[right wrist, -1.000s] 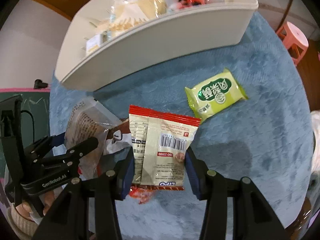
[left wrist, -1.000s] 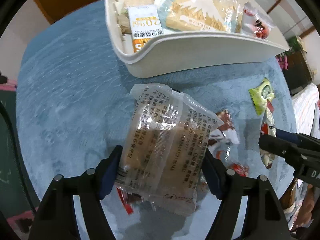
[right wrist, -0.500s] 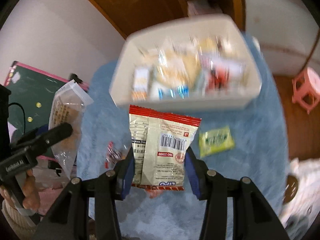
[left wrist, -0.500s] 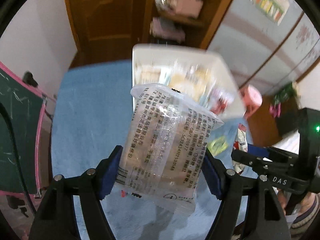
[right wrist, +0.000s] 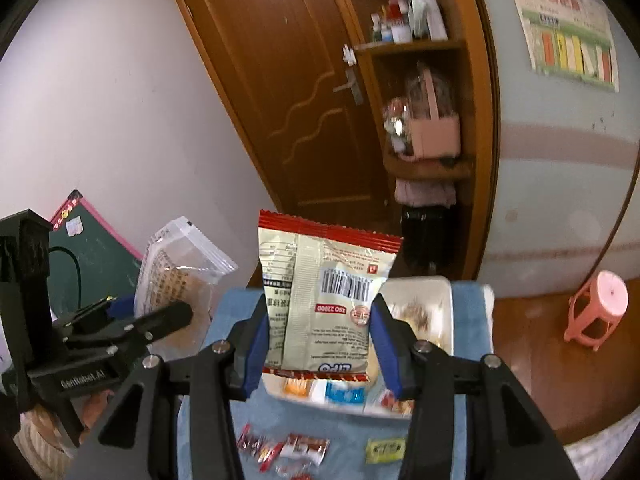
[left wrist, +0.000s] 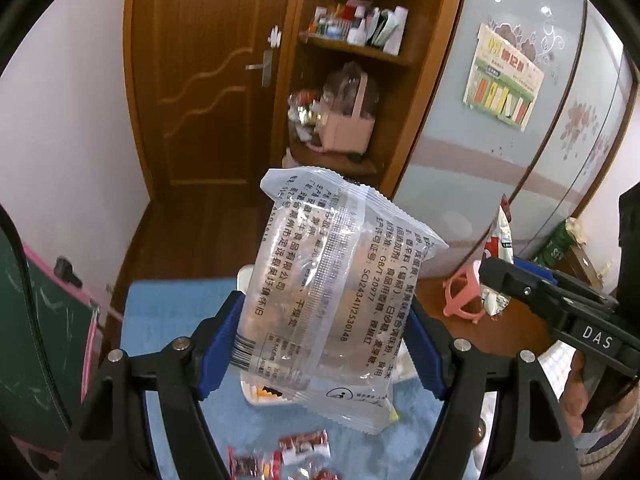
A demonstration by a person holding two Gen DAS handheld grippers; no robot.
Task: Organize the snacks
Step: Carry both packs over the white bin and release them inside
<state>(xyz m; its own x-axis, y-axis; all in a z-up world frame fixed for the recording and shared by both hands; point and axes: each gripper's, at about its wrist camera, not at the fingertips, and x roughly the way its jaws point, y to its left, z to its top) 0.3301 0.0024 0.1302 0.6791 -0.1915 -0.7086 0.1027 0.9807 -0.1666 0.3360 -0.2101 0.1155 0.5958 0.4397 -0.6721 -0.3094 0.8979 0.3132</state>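
Room: a wooden door [left wrist: 208, 80] and open shelves [left wrist: 352, 92] fill the background; a blue cloth-covered table [right wrist: 236, 308] lies below both grippers.
Left gripper [left wrist: 324, 340]: clamped on 1 clear wrapped cake packet [left wrist: 336, 292], held high above the table.
Right gripper [right wrist: 318, 340]: closed narrowly on 1 red-edged snack bag [right wrist: 324, 300], upright between its blue pads.
Tray: the white tray [right wrist: 448, 300] of snacks sits ahead of and below the right gripper, partly hidden by the bag.
Loose snacks: 1 green packet [right wrist: 386, 450] and small red wrappers [right wrist: 280, 448] lie under the right gripper.
Risk: the slick clear packet could slide out, since its lower end hangs free; both grippers are close and could collide over the tray.
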